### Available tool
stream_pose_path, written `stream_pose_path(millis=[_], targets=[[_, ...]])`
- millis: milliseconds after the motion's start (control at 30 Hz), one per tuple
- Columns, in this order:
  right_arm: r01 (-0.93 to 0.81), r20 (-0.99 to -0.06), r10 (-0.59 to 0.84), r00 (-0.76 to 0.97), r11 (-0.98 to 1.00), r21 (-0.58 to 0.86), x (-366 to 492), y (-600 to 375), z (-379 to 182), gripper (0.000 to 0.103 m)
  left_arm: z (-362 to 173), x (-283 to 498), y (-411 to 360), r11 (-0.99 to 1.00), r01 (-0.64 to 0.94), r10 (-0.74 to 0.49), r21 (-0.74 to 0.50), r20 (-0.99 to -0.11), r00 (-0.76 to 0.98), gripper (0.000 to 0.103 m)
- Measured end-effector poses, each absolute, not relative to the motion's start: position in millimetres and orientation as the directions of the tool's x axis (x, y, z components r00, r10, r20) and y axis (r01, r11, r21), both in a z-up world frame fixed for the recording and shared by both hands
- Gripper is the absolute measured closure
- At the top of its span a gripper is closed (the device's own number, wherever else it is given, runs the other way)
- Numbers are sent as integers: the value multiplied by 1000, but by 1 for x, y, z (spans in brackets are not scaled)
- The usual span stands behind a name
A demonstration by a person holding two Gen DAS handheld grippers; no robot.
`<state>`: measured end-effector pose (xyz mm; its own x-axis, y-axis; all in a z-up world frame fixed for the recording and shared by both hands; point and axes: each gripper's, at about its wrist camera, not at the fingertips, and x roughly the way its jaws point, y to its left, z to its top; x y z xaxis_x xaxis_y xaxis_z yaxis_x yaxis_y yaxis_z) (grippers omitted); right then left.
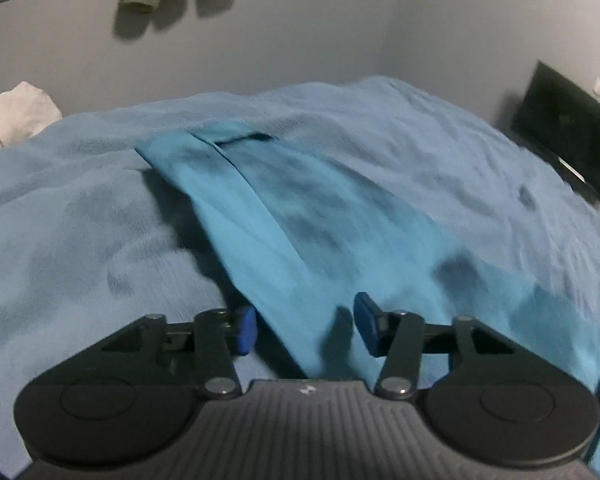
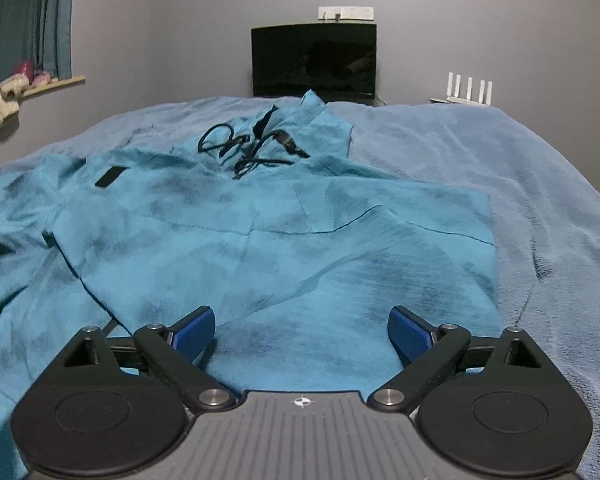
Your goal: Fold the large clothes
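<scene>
- Looking along the left gripper [image 1: 304,330]: its blue pads stand partly apart with nothing pinched. A long folded panel of the teal garment [image 1: 300,216] runs from between the jaws away to the far side of the bed, lying on the paler blue blanket [image 1: 80,216]. The garment's left edge passes just inside the left pad [image 1: 245,330]. The picture is smeared, so the fine creases are hard to read.
- Looking along the right gripper [image 2: 302,336]: the jaws gape wide and hold nothing. The garment [image 2: 260,240] is spread flat on the blanket [image 2: 560,200], hood and black drawstring [image 2: 252,148] at the far end, a straight folded edge on the right. Its near hem lies under and between the pads.
- Risk, as I judge it: a bite closed here could catch the fleecy blanket together with the hem, since the two lie flush, and drag the bedding up. One gripper pulling ahead of the other would skew the fold and undo the straight right edge.
</scene>
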<state>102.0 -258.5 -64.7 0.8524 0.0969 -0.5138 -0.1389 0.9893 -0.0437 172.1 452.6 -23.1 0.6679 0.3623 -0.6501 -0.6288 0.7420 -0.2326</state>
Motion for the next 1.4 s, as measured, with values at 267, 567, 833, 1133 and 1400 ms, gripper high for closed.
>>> stream_pose_path(millis=[267,567,833,1133,1400], targets=[[-172,-533,108,839,982,-73,109,-253,-76,7,-17,186,449,786,-591,400,-179,-583,707,96],[-209,-514,143,846,975,-72,104,-252,-75,7,66,185,330,957,-287,250,-51,-366,897,103],[-204,-486,150,861,977,-58,97,-256,-72,7,98,180,134,978,196,-170,65,-292,941,103],[-204,-461,144,876,975,-82,86,-257,-67,7,6,201,20,920,387,-342,-63,-609,716,73],[-267,-428,182,885,952,-147,75,-235,-54,1,-10,157,83,988,154,-107,10,-669,735,5]])
